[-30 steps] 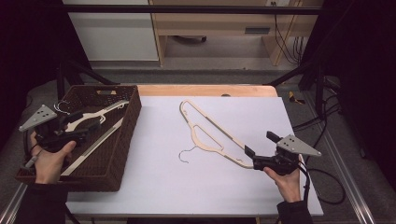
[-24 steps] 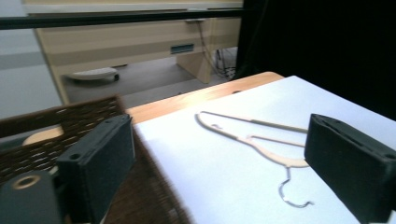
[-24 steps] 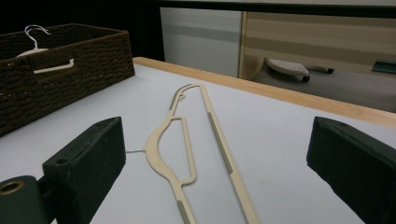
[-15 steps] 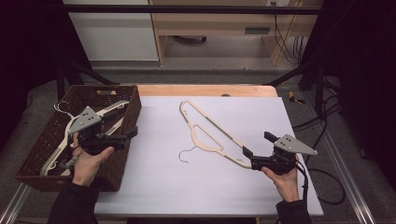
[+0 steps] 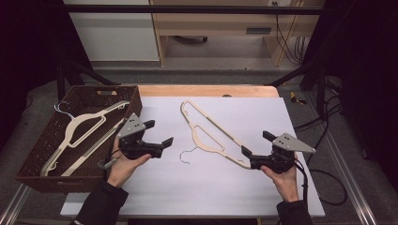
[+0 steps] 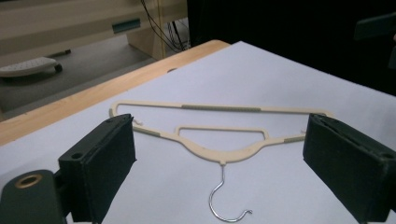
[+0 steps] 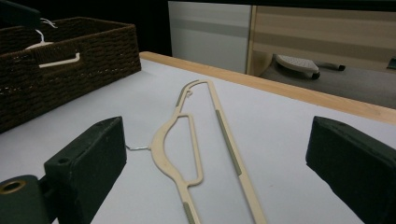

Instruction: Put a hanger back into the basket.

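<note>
Black left gripper (image 5: 158, 133) jaws wide, empty.

White sheet (image 5: 300, 122) covers the table, with a bare wooden edge strip (image 5: 206, 90) along the far side. Beyond it: grey floor (image 5: 220, 75), a white cabinet (image 5: 112, 33) and a light wood desk (image 5: 216, 23) with cables (image 5: 281, 33) hanging at its right. Surroundings left and right are dark.

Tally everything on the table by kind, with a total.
Hangers: 2, one on the table, one in the basket
Basket: 1
Grippers: 2, left and right, both open
Total: 5
</note>
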A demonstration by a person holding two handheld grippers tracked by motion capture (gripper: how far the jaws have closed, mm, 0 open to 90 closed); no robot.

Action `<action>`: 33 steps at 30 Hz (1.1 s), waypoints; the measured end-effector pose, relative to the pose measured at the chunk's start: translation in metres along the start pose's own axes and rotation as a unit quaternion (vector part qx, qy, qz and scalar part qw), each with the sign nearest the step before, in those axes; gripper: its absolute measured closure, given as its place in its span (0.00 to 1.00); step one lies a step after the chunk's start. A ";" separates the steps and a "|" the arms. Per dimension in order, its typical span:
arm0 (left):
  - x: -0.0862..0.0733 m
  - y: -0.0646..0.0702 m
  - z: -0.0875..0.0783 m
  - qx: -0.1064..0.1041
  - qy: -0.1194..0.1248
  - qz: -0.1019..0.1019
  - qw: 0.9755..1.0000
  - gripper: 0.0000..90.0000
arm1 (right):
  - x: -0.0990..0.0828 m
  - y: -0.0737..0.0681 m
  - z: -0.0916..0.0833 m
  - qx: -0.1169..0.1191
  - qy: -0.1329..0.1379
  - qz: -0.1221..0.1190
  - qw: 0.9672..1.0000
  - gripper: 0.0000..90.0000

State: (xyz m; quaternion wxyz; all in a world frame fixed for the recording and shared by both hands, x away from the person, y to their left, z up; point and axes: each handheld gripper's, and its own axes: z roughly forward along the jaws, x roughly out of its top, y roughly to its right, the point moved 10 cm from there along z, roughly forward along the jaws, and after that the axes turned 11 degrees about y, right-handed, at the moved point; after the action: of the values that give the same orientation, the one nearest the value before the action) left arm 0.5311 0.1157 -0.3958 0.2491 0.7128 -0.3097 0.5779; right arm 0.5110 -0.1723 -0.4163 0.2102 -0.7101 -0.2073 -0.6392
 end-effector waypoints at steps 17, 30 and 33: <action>-0.054 0.009 0.062 -0.021 -0.081 -0.008 0.997 0.16 | -0.005 -0.001 0.003 0.001 -0.010 0.003 1.000 0.07; -0.094 0.011 0.098 -0.033 -0.140 -0.009 0.990 0.33 | -0.010 -0.001 0.007 0.001 -0.019 0.005 1.000 0.07; -0.102 0.013 0.105 -0.034 -0.153 -0.006 0.988 0.36 | -0.011 -0.001 0.007 0.002 -0.020 0.005 1.000 0.08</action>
State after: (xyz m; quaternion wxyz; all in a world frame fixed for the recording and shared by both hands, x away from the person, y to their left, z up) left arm 0.5780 0.0477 -0.5170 0.2263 0.7857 -0.3589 0.4502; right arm 0.5151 -0.1683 -0.4280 0.2103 -0.7235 -0.2093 -0.6233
